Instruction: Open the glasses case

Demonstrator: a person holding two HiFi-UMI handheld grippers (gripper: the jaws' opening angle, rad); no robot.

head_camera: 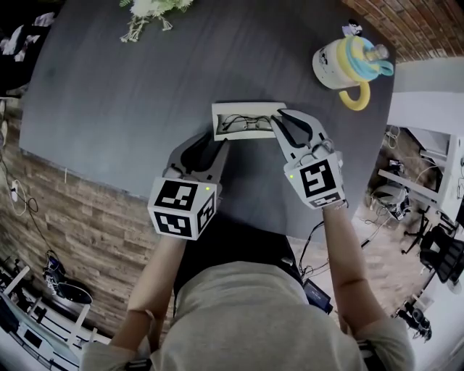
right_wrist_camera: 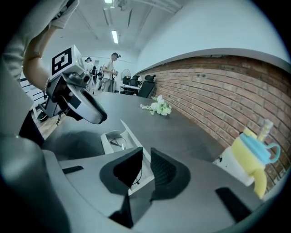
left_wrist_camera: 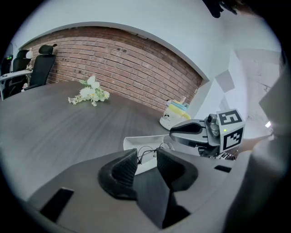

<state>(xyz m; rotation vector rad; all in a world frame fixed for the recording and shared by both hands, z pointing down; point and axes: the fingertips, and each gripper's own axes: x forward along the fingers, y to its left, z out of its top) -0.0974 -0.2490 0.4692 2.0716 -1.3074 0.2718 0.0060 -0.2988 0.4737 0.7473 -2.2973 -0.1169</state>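
A white glasses case lies open on the dark round table, its lid standing up on the far side and thin-framed glasses inside. My left gripper is open just short of the case's left end with nothing between its pads; in the left gripper view the case sits beyond the jaws. My right gripper hovers over the case's right end. In the right gripper view its jaws stand close together with a narrow gap, and only the case's white wall shows behind the gap, no pad pressing on it.
A cream mug with a yellow handle and a blue lid stands at the table's far right. A sprig of white flowers lies at the far edge. The table's near edge runs just behind the grippers. Office chairs and people are far back.
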